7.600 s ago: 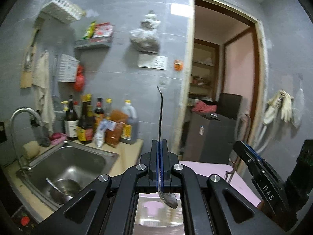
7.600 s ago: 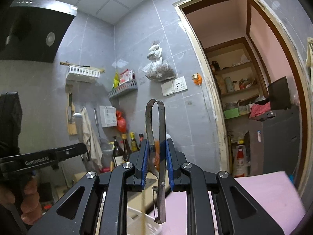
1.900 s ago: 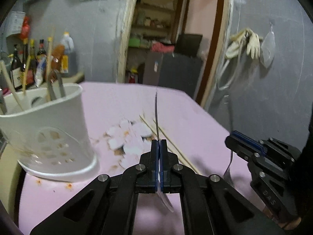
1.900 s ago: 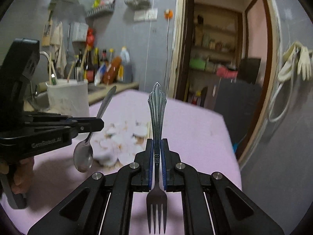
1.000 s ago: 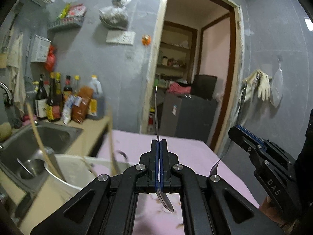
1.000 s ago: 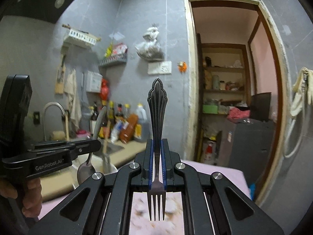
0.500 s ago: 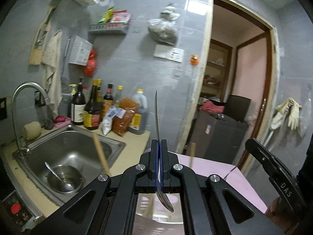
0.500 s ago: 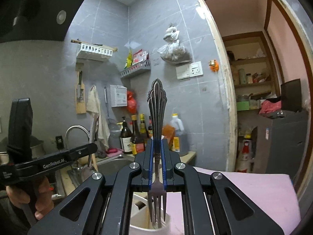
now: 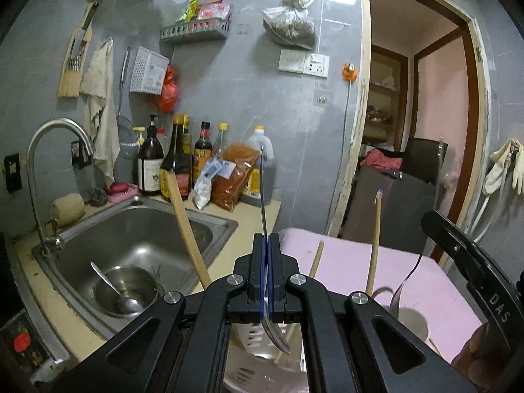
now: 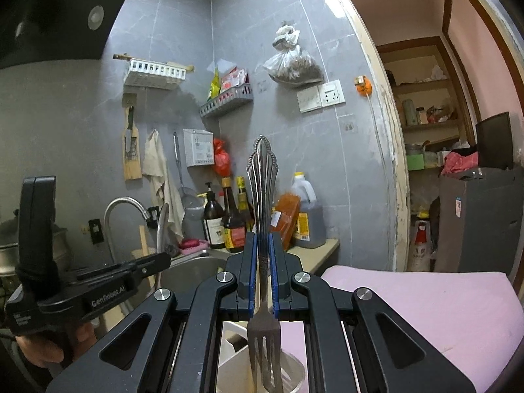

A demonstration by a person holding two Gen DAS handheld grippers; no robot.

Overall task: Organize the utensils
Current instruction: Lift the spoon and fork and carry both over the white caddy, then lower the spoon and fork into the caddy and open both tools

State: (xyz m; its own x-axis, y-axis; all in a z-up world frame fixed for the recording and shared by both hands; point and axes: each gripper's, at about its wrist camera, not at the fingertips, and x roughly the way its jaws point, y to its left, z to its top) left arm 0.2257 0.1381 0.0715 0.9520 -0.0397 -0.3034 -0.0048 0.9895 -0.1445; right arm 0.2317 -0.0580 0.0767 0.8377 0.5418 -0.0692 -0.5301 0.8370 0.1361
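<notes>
My left gripper (image 9: 266,240) is shut on a metal spoon (image 9: 273,330), handle up, bowl hanging over the white utensil holder (image 9: 252,357) just below. Wooden chopsticks (image 9: 186,229) stand in the holder. My right gripper (image 10: 262,239) is shut on a metal fork (image 10: 263,327) with an ornate handle up, tines down inside the holder (image 10: 235,366). The right gripper (image 9: 471,271) also shows at the right of the left wrist view, with its fork (image 9: 404,285) over the holder's rim. The left gripper (image 10: 108,281) shows at the left of the right wrist view.
A pink table top (image 9: 353,265) lies under the holder. A steel sink (image 9: 137,239) with a bowl and spoon (image 9: 121,291) is to the left, with a tap (image 9: 55,150) and sauce bottles (image 9: 177,160) behind. A doorway (image 9: 409,131) is at the right.
Both grippers have come closer over the holder and lower. The fork's tines have gone deeper into the holder, and the spoon's bowl is nearer its rim. More chopsticks show.
</notes>
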